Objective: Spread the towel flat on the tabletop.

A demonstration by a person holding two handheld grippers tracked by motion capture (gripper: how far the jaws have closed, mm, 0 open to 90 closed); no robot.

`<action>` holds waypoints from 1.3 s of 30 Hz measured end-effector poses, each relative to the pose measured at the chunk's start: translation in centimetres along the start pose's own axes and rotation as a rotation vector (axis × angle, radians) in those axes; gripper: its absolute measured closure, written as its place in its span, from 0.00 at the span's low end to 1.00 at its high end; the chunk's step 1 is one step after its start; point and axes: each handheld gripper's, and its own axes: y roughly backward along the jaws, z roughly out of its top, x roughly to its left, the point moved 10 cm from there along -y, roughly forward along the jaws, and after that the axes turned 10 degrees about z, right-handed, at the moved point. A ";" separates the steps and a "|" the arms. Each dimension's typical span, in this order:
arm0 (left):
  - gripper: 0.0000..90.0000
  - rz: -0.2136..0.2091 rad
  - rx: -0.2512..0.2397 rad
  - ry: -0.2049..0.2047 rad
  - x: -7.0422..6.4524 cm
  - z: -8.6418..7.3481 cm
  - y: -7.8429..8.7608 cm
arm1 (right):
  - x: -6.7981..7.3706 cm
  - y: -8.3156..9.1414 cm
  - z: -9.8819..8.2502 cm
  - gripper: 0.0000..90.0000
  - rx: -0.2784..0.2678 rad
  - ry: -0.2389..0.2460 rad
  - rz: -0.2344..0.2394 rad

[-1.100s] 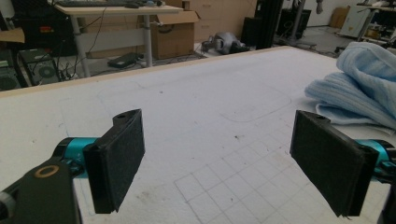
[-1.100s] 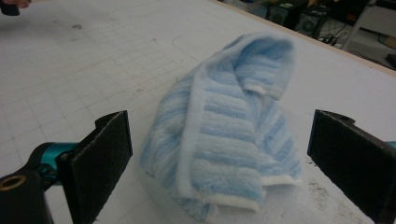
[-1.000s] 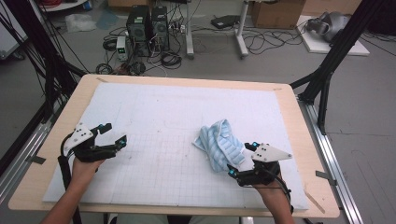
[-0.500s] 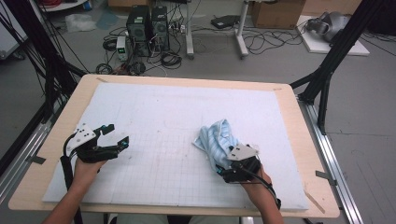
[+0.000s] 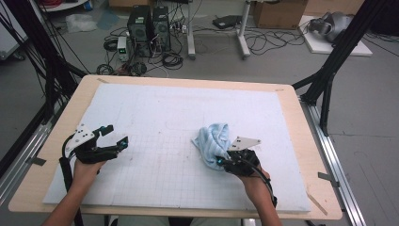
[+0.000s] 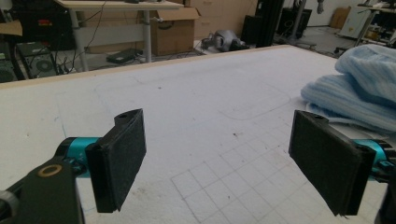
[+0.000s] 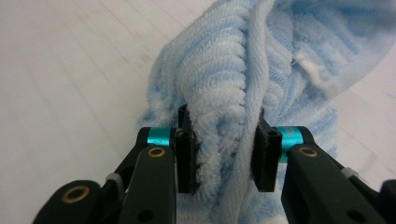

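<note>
- Right hand-held gripper [image 7: 223, 156]: its jaws have just been closing and now pinch a thick fold of the blue towel [image 5: 212, 141] between the pads.
- The towel lies crumpled on the white mat [image 5: 179, 113], its bulk just ahead of this gripper.
- Judged by its looks, the towel is soft, light and limp; it should sag and unfurl when lifted, so a hem or corner would give better control than a bunched fold.
- Left hand-held gripper [image 6: 224, 163]: wide open, empty, well off to the side above the counter [image 5: 310, 155].
</note>
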 end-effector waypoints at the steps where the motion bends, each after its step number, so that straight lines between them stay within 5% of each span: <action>1: 0.21 0.000 0.003 -0.001 0.0 0.0 0.0 | 0.0 0.0 0.0 0.75 0.000 0.000 0.000; 4: 0.21 -0.003 0.006 -0.004 0.0 0.0 0.0 | 1.1 -0.1 1.5 0.75 -0.039 -0.033 0.070; 6: 0.22 -0.005 0.005 -0.006 0.0 0.0 -0.1 | 1.7 -0.3 3.3 0.74 -0.049 -0.099 0.110; 13: 0.22 -0.005 -0.001 0.003 0.0 0.1 -0.1 | 0.8 -2.2 6.7 0.73 -0.063 -0.181 0.091; 18: 0.22 -0.010 -0.002 0.003 -0.2 0.1 -0.2 | -0.3 -4.0 7.9 0.73 -0.057 -0.178 0.027; 22: 0.22 -0.014 0.001 -0.001 -0.4 0.1 -0.3 | -1.7 -6.0 8.9 0.71 -0.054 -0.178 -0.082; 26: 0.22 -0.013 0.000 0.000 -0.3 0.1 -0.2 | -2.0 -6.5 9.1 0.61 -0.070 -0.188 -0.047; 33: 0.22 -0.012 0.000 0.002 -0.2 0.1 -0.2 | -2.0 -4.1 8.8 0.48 -0.120 -0.150 0.040; 34: 0.22 -0.012 0.000 0.001 -0.3 0.1 -0.2 | -2.1 -3.6 8.6 0.52 -0.121 -0.142 0.044; 35: 0.22 -0.014 0.001 -0.004 -0.3 0.1 -0.2 | -2.0 -2.9 8.2 0.76 -0.101 -0.109 0.043; 39: 0.22 -0.017 0.003 -0.003 -0.5 0.1 -0.3 | -2.3 -1.6 8.4 0.86 -0.126 -0.101 0.011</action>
